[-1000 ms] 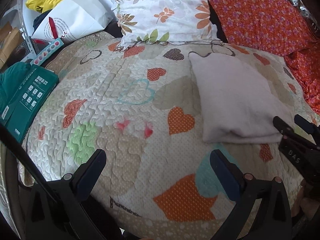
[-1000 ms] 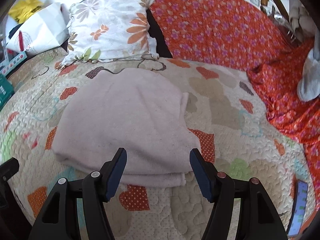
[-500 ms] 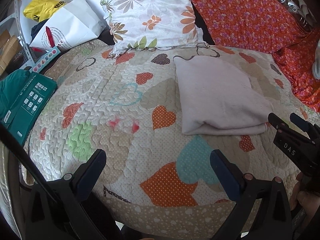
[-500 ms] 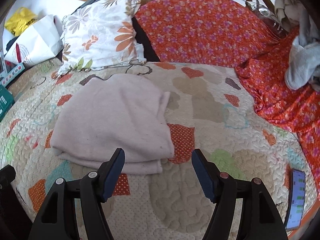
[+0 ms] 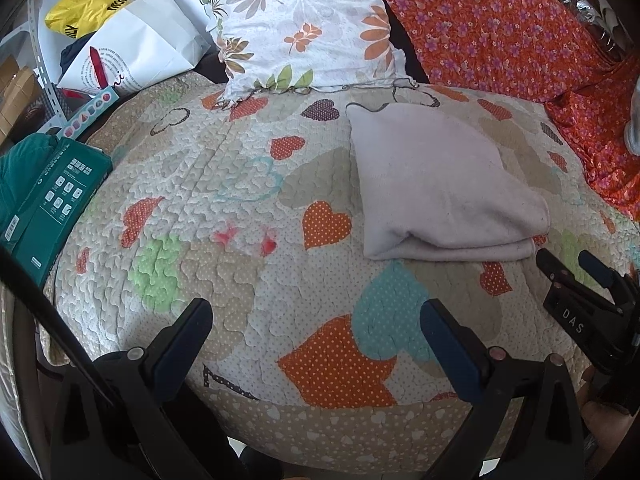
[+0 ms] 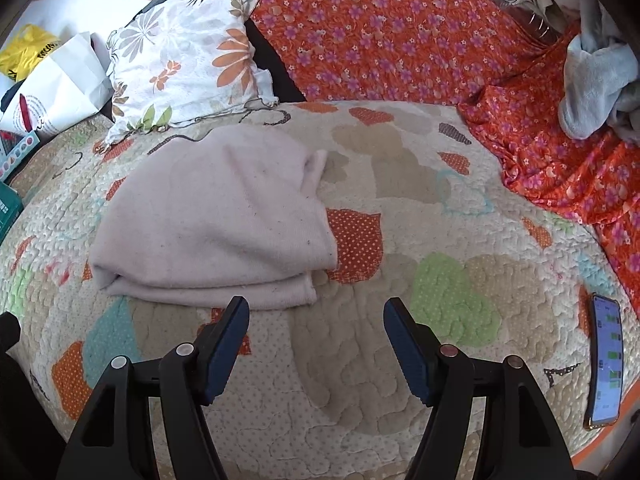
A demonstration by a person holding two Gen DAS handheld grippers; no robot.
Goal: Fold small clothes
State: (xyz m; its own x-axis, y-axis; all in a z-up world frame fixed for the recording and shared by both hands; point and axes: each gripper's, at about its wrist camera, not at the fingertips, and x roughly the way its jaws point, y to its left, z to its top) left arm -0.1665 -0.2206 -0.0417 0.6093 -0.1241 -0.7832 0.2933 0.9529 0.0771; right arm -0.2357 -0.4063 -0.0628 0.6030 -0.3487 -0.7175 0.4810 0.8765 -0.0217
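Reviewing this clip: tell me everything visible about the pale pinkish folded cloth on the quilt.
The pale pinkish folded cloth looks like soft, slightly fuzzy knit or fleece with small dark specks. It is folded into a rough rectangle, with stacked layers showing along its near edge and a small flap sticking out at the far right corner. It lies flat on the heart-patterned quilt, just in front of the floral pillow. Neither gripper touches it; the right gripper is open just short of its near edge.

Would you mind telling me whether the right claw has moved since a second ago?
Yes. The right claw has backed away from the folded pale garment: its open tips earlier overlapped the cloth's near edge, and now quilt shows between them.
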